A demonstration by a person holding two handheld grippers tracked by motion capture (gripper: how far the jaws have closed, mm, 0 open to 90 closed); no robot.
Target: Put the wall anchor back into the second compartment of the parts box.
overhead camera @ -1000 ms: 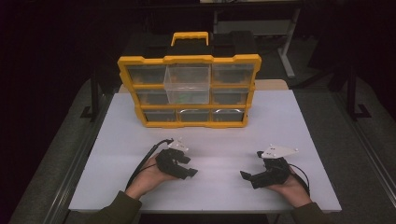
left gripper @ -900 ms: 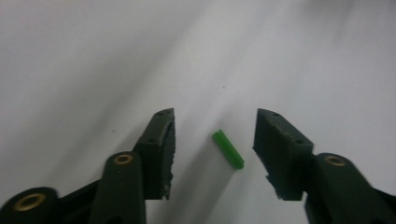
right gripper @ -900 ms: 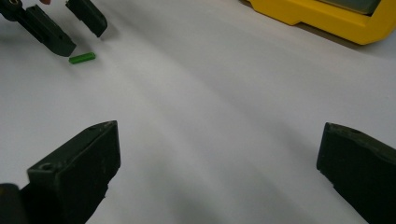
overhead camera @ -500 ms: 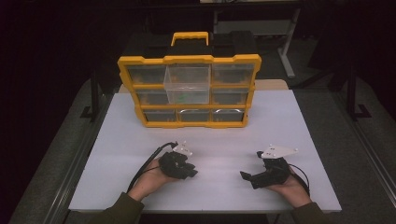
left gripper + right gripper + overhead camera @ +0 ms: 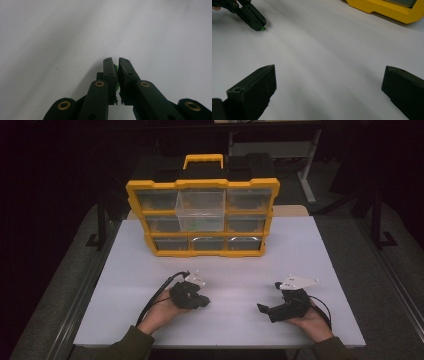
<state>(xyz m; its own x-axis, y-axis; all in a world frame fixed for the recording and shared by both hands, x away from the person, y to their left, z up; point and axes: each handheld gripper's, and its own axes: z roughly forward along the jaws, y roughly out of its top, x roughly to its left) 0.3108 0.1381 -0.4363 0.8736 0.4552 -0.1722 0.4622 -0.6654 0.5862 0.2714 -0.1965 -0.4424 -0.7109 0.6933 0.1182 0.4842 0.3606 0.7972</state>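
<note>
Between the jaws of my left gripper (image 5: pixel 116 65) sits a small green piece (image 5: pixel 116 75), pinched tight, low over the white table (image 5: pixel 320 255) and well in front of the yellow organizer (image 5: pixel 202 217). From the right gripper view the same green bit (image 5: pixel 263 28) peeks out at the tip of that tool, just above the tabletop. It is too small for me to tell its long axis. My left hand is the one that has it; my right gripper (image 5: pixel 267 309) rests farther to the organizer's right side, jaws spread wide and holding nothing. A clear drawer (image 5: pixel 201 210) stands pulled out of the organizer's upper middle, straight ahead of my left hand. I judge the carry forward is unobstructed: bare table lies between, edges well off.
</note>
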